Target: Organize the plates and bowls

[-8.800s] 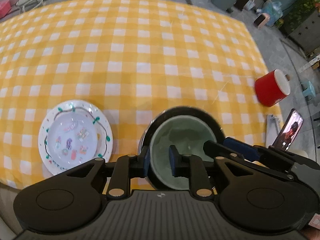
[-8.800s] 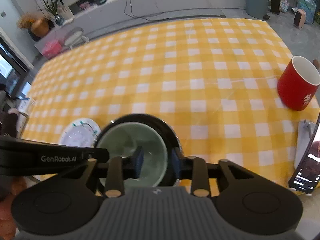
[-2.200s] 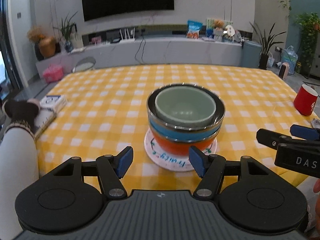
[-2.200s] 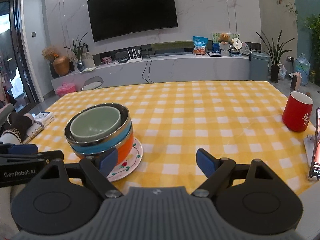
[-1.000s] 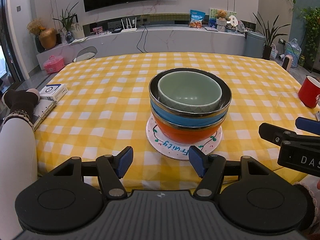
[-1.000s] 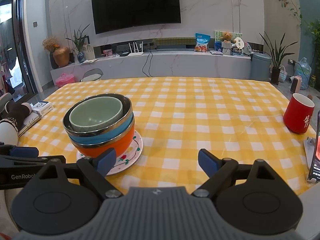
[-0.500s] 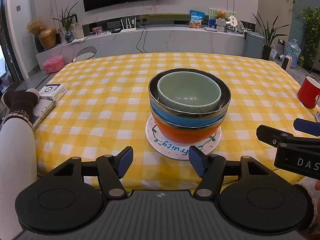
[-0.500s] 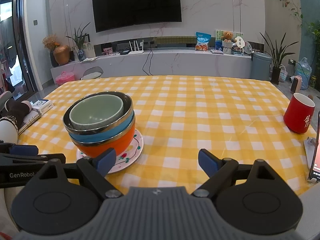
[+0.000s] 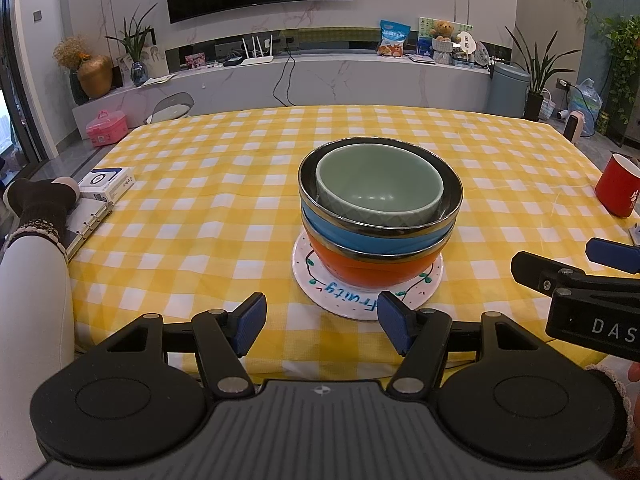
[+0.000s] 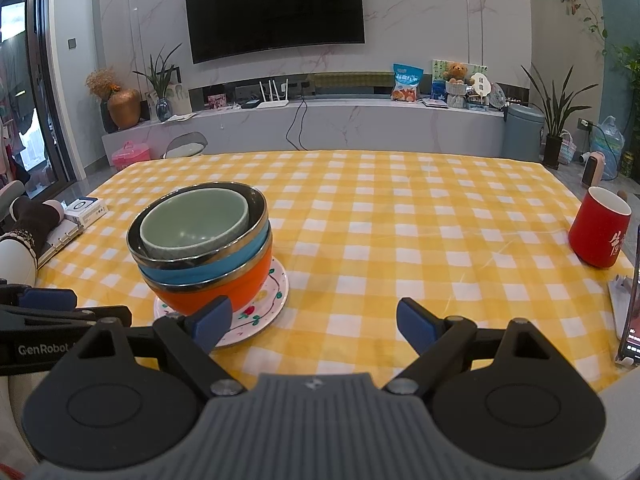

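Glazed ceramic and steel-rimmed bowls sit nested in one stack near the front edge of the yellow checked table [image 9: 200, 184]: a pale green bowl [image 9: 379, 189] inside a blue bowl [image 9: 372, 236], that inside an orange bowl [image 9: 372, 270], all resting on a white painted plate [image 9: 352, 300]. From here I judge the sorting done, with nothing left loose.

My left gripper [image 9: 320, 322] hangs short of the plate with its jaws spread wide and nothing between them. My right gripper [image 10: 308, 322] stands just as wide apart and empty, off to the right of the stack, its left finger just in front of the plate's near rim in its own view.

If I must shift the pile, I expect it to be heavy, rigid, slick and breakable. I would pinch the plate's rim from both sides and lift level, since the bowls only rest loosely in each other and could slide. A red mug [image 10: 599, 227] stands well apart at far right.
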A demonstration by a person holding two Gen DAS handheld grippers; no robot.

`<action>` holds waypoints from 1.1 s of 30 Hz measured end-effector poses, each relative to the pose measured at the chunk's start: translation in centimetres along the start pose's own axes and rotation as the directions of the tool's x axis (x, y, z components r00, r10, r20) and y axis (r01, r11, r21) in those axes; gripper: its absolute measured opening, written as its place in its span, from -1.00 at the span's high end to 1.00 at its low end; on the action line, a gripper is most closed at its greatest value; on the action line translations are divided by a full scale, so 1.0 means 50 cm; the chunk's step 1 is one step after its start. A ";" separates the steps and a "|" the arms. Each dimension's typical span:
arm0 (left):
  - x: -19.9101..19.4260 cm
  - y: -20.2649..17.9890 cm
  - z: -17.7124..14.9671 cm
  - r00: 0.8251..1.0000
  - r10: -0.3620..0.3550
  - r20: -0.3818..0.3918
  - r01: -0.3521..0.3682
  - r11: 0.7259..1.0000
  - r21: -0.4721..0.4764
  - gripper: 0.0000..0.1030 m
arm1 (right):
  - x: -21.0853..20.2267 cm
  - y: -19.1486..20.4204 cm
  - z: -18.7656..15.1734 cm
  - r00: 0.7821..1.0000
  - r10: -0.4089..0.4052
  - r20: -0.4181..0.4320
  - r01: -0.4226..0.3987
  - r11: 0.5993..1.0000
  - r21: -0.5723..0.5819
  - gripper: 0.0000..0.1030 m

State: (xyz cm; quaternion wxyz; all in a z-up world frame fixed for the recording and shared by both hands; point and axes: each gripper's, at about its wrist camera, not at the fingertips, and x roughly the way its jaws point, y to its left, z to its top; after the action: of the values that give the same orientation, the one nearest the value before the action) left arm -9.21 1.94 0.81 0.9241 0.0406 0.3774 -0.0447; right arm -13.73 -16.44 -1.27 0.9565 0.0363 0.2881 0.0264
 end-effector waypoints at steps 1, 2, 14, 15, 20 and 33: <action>-0.001 0.000 0.000 1.000 0.000 0.001 0.000 1.000 -0.001 -0.45 | 0.000 0.000 0.001 1.000 0.000 -0.001 0.000 1.000 0.000 -0.70; 0.000 0.000 0.000 1.000 0.000 0.001 0.000 1.000 -0.001 -0.45 | 0.000 -0.001 0.001 1.000 0.000 -0.001 0.000 1.000 -0.001 -0.70; -0.003 -0.003 0.001 1.000 -0.001 0.006 0.001 1.000 0.005 -0.45 | 0.000 -0.001 0.002 1.000 -0.001 -0.002 0.001 1.000 -0.002 -0.71; -0.003 -0.003 0.002 1.000 -0.001 0.006 0.001 1.000 0.006 -0.45 | 0.000 -0.001 0.002 1.000 -0.001 -0.003 0.001 1.000 -0.002 -0.71; -0.004 -0.004 0.002 1.000 -0.001 0.006 0.000 1.000 0.005 -0.45 | -0.001 -0.001 0.002 1.000 -0.001 -0.002 0.001 1.000 -0.003 -0.71; -0.005 -0.001 0.000 1.000 -0.001 0.007 0.001 1.000 0.006 -0.45 | -0.001 -0.002 0.003 1.000 -0.002 -0.003 0.001 1.000 -0.004 -0.71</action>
State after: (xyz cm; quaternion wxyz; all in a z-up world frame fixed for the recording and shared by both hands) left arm -9.39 1.88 1.01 0.9253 0.0431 0.3740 -0.0464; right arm -13.69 -16.55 -1.11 0.9562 0.0344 0.2896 0.0262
